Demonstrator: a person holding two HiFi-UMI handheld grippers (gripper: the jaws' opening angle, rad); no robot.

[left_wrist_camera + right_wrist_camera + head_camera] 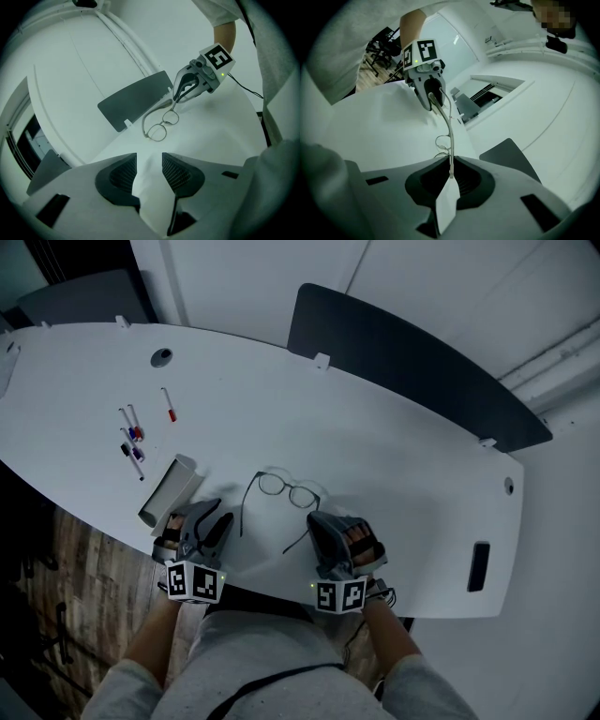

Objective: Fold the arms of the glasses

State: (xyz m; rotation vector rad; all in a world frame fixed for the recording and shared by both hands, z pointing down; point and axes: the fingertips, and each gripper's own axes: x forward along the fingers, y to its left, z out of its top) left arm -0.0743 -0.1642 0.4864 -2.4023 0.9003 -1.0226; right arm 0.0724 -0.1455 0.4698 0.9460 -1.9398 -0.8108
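Note:
Thin-rimmed glasses (281, 489) lie on the white table (394, 474), lenses away from me and both arms unfolded toward me. My right gripper (317, 531) is at the end of the right-hand arm; in the right gripper view that arm's tip (451, 172) sits pinched between the nearly closed jaws of the right gripper (451, 171). The left gripper view shows the same hold, with the right gripper (177, 99) at the glasses (161, 125). My left gripper (214, 524) rests beside the other arm's end. The left gripper (149, 164) stands open over bare table.
A white open case (169, 488) lies just left of my left gripper. Several markers (131, 442) and a red pen (169, 406) lie further left. A dark divider panel (412, 371) stands along the far edge. The table's near edge runs right under both grippers.

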